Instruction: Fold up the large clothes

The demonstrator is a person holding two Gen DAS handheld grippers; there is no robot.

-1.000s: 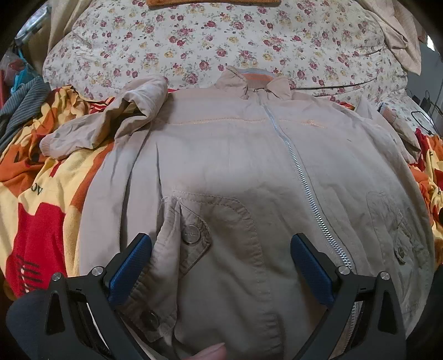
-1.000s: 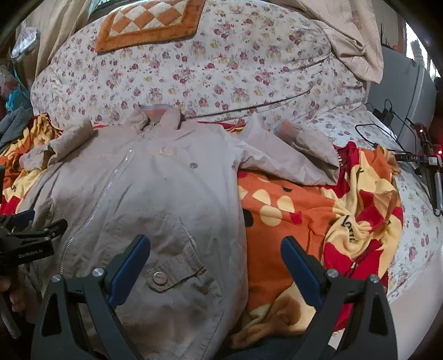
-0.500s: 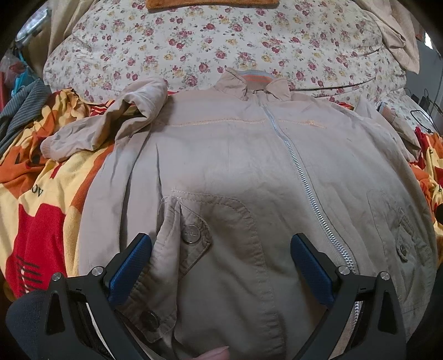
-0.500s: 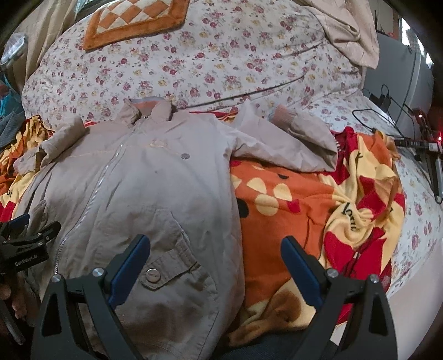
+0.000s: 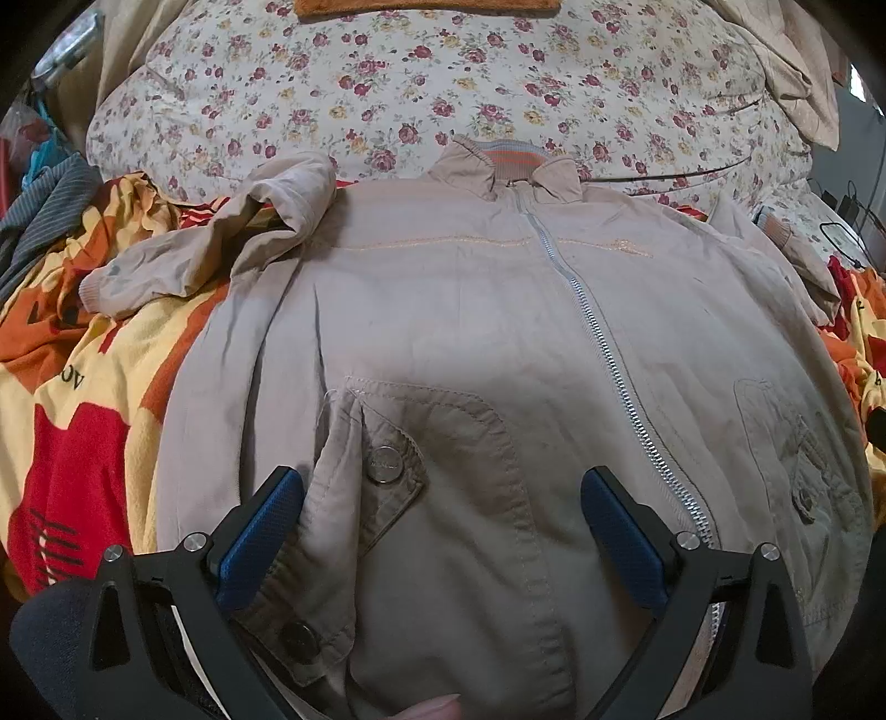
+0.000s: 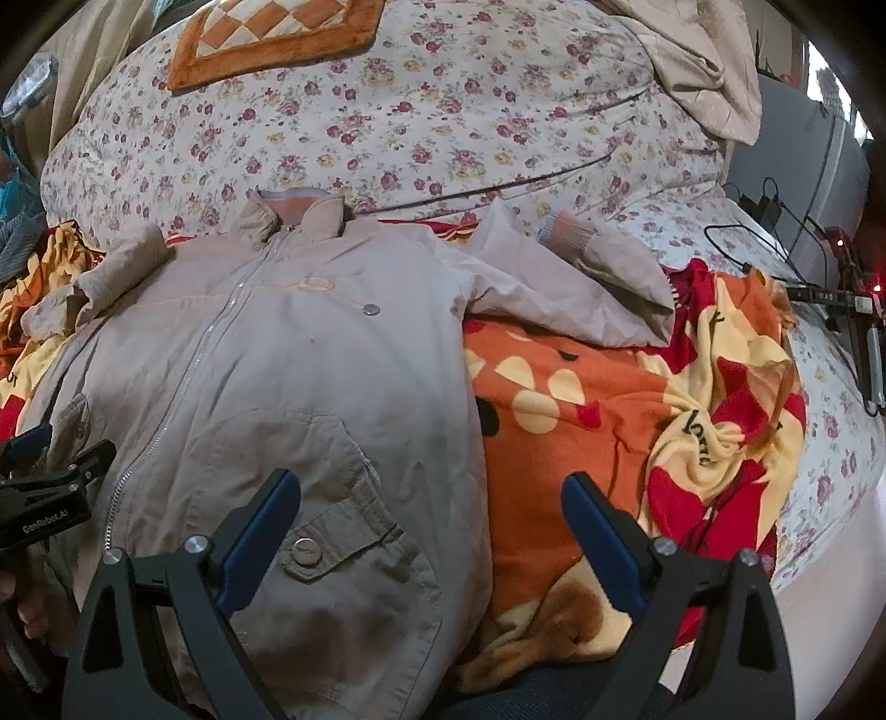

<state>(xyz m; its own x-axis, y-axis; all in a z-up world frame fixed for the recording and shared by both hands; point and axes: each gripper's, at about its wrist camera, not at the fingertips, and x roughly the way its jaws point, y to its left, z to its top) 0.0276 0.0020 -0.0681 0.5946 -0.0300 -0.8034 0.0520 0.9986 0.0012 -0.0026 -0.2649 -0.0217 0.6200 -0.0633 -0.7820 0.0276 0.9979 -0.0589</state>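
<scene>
A beige zip jacket (image 5: 470, 332) lies front up on a bed, collar far, hem near; it also shows in the right wrist view (image 6: 277, 376). Its left sleeve (image 5: 210, 255) is bunched and folded at the far left. Its right sleeve (image 6: 570, 288) lies out over the blanket. My left gripper (image 5: 437, 531) is open and empty, just above the hem around the left pocket flap. My right gripper (image 6: 429, 531) is open and empty, over the jacket's right hem edge. The left gripper also shows in the right wrist view (image 6: 44, 487) at the left edge.
An orange, red and yellow blanket (image 6: 637, 432) lies under the jacket. A floral quilt (image 5: 443, 94) is heaped behind the collar. An orange checked mat (image 6: 277, 39) sits on it. Cables and chargers (image 6: 803, 260) lie at the far right. Striped grey cloth (image 5: 44, 205) is at the far left.
The right wrist view has shifted slightly, so the jacket sits a little further left and lower. The left gripper has barely moved. Both stay open.
</scene>
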